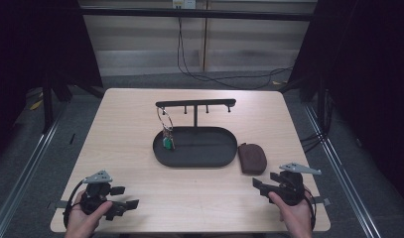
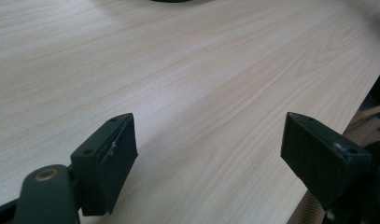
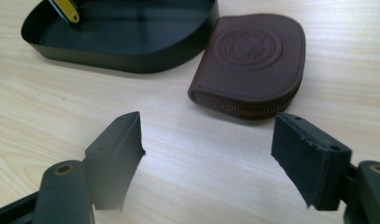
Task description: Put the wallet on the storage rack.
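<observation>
The person's right hand [image 1: 295, 210] comes in from the bottom edge of the high view and holds the right gripper [image 1: 263, 186] low over the near right part of the counter [image 1: 125, 144], pointing toward the middle of the counter. Its fingers [image 3: 116, 156] stand spread with bare wood between them, pinching nothing. The brown zip pouch [image 3: 253, 65] lies flat just ahead of them, near but apart, its zip edge facing the gripper. Its far side lies just beside the black oval tray [image 1: 224, 153] of the key stand, whose crossbar [image 1: 195, 103] carries a key ring [image 1: 166, 130] hanging down into the tray. The left hand [image 1: 85, 218] rests at the near left corner with the left gripper [image 1: 126, 197] aimed level to the right, along the near edge. Its fingers [image 2: 108, 163] are also spread wide over bare wood, empty. Between the two grippers the near strip of the counter is open. The pouch sits well in from the right edge, with free wood on its near and right sides, while its left is crowded by the tray's wall.
</observation>
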`<act>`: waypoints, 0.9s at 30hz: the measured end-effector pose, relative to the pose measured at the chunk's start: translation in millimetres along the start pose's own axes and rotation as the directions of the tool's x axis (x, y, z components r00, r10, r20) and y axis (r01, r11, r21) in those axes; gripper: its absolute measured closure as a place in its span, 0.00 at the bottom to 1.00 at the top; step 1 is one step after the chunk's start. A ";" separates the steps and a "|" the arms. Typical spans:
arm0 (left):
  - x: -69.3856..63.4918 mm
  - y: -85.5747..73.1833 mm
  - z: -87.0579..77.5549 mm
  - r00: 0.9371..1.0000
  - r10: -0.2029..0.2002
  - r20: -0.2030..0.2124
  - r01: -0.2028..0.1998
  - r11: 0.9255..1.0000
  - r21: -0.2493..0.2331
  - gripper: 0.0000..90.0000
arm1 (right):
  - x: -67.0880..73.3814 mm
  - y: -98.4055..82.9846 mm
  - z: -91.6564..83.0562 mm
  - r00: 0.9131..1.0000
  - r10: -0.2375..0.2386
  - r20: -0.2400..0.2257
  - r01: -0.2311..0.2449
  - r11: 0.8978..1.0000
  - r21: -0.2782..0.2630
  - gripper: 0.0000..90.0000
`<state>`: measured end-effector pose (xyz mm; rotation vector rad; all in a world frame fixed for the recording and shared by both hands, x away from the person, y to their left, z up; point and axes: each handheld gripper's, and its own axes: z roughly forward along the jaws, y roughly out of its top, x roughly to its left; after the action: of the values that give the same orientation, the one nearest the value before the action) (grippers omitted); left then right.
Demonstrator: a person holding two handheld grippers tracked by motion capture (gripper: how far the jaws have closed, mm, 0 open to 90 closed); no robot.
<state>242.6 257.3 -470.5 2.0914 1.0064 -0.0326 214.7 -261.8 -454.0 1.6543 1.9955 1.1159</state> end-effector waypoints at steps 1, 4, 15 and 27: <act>0.0 -0.6 0.9 1.000 0.002 -0.002 -0.002 1.000 0.001 0.20 | -1.0 3.2 0.3 1.000 0.000 -0.009 0.000 1.000 0.007 0.27; -0.9 -2.0 3.0 1.000 -0.002 0.003 0.003 1.000 -0.001 0.20 | -3.0 12.9 2.7 1.000 0.015 -0.009 -0.015 1.000 0.005 0.31; -3.9 -3.4 -1.3 1.000 -0.004 0.014 0.004 1.000 -0.026 0.19 | -4.7 35.2 18.3 0.999 0.039 0.009 -0.040 0.998 0.039 0.38; -6.6 -3.9 -4.6 1.000 0.010 0.015 -0.009 0.999 -0.048 0.18 | -16.9 64.8 30.3 0.996 0.091 0.017 -0.092 0.969 0.229 0.33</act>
<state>234.2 257.5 -467.7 2.0497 0.9788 -0.0199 284.2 -264.9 -430.2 1.8781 2.1316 0.9365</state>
